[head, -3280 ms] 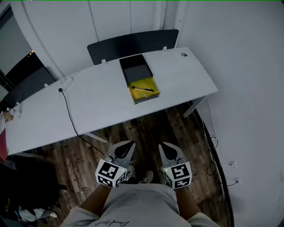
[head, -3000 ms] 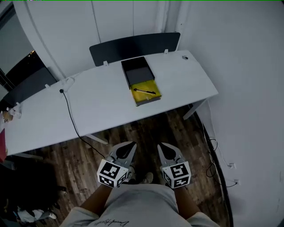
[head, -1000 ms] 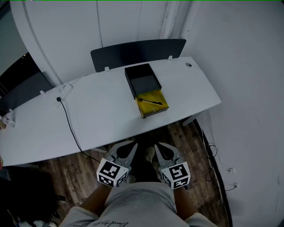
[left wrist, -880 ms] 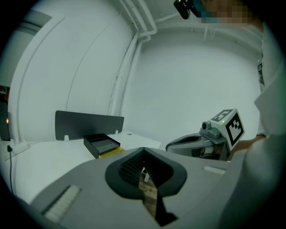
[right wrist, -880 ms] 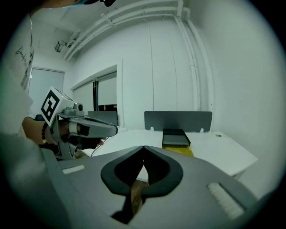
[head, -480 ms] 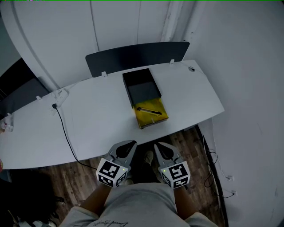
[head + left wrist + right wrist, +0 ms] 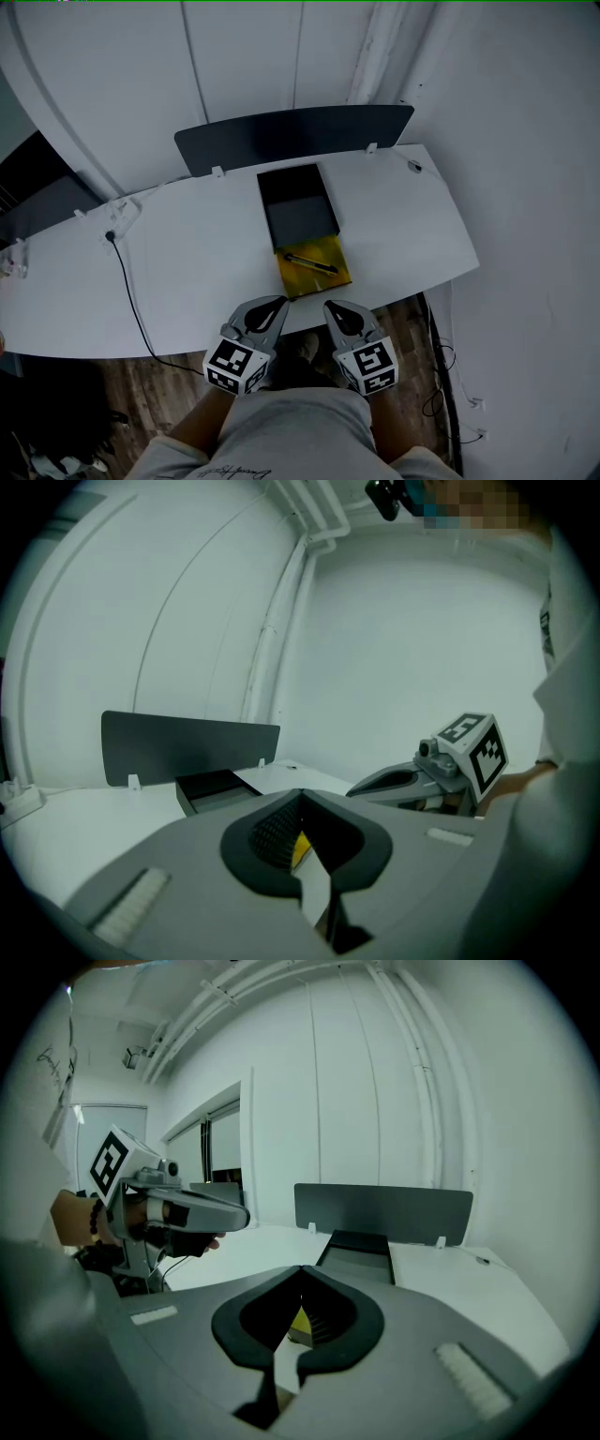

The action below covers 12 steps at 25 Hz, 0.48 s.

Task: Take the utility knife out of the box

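Dim, cool, even light; soft shadows; gripper views fisheye-warped, dark vignetted corners.

White table (image 7: 197, 262) with open black box (image 7: 298, 204), yellow tray (image 7: 323, 279) touching its near end, black cable (image 7: 125, 286) at left

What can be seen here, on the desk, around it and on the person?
desk: one, white, across the middle
screen panel: one, dark, upright along the desk's far edge
box: one, open, black half mid-desk, yellow half toward the near edge
utility knife: one, dark, lying on the yellow half
cable: one, black, over the desk's left part
small object: one, dark, far right corner; too small to identify
floor: dark wood, below the desk
floor cables: a few, dark, by the right wall
left gripper: one, grey, marker cube, jaws shut, empty
right gripper: one, same, shut, empty
shorts: light, bottom edge
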Tool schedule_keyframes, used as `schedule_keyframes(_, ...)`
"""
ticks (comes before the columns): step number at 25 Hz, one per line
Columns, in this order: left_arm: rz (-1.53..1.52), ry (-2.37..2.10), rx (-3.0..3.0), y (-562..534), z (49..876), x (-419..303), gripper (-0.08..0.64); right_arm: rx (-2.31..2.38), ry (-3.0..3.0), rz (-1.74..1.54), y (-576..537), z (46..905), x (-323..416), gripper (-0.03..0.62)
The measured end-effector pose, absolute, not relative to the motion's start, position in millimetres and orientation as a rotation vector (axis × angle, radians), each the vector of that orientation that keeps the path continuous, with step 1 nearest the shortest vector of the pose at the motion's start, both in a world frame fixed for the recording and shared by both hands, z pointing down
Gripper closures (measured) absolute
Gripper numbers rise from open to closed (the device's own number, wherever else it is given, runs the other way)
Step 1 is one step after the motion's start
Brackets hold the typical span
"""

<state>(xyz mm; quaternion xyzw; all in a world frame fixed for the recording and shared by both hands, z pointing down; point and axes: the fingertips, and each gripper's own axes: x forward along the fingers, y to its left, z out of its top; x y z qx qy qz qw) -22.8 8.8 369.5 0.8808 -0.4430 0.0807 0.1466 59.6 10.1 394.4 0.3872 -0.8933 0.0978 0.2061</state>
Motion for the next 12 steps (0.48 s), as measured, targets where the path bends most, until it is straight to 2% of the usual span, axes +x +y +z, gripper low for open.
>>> schedule_keyframes(12,0.247,-1.410,2.461,-52.7,370.2,-7.3,0.560,0.862,-2.618,0.262,-51.9,385.2,69.6,0.577)
